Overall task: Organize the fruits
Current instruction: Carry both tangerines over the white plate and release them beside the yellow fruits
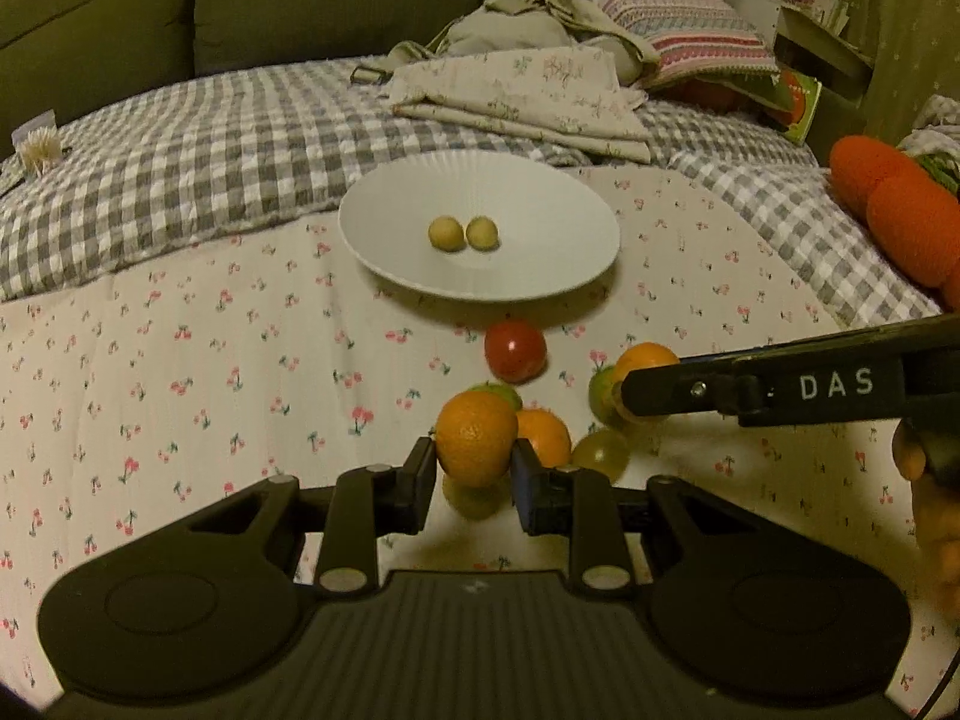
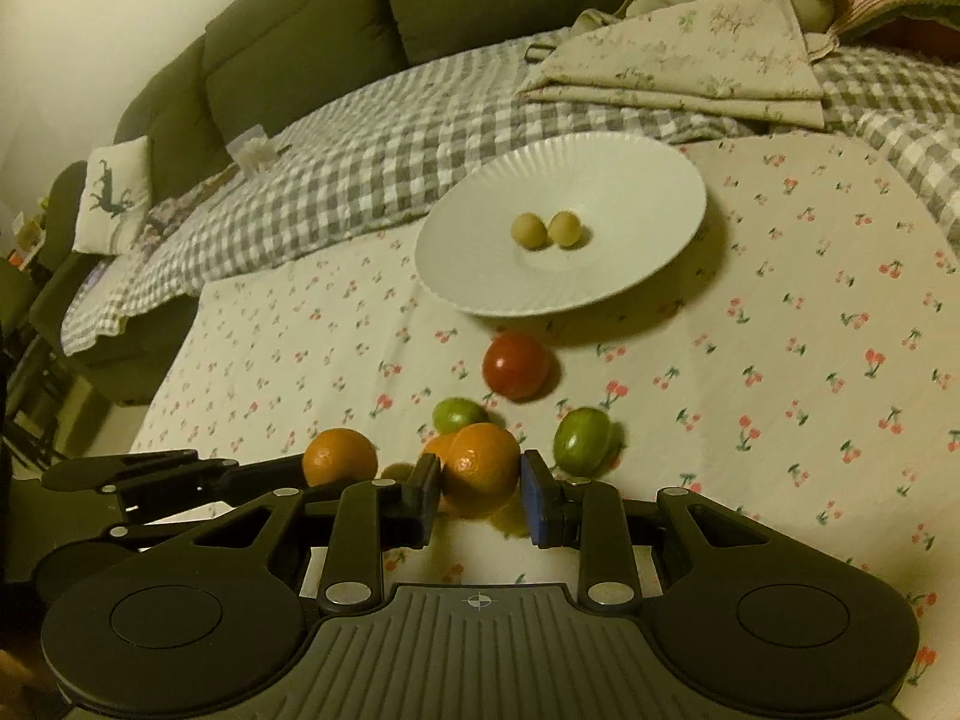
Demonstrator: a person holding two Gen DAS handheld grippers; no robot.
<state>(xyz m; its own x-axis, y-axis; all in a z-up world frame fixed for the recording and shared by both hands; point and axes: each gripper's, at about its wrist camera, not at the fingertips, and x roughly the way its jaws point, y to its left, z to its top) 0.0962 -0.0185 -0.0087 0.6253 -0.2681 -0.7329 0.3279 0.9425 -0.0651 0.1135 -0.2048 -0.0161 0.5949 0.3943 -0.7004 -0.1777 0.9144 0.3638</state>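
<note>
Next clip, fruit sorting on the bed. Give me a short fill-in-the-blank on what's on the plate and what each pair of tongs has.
1. The ribbed white plate holds ____ small round yellowish fruits.
2. The left tongs have their fingers on either side of a round ____ fruit.
3. The shiny round red fruit lies on the cherry-print sheet, just ____ the plate.
4. The right tongs flank an orange fruit near ____ green fruits.

Missing words: two; orange; outside; two

Glossy ribbed white plate (image 2: 630,192) on matt cherry-print cloth (image 2: 780,360); shiny red tomato (image 2: 516,365), dimpled orange (image 1: 475,438)
</note>
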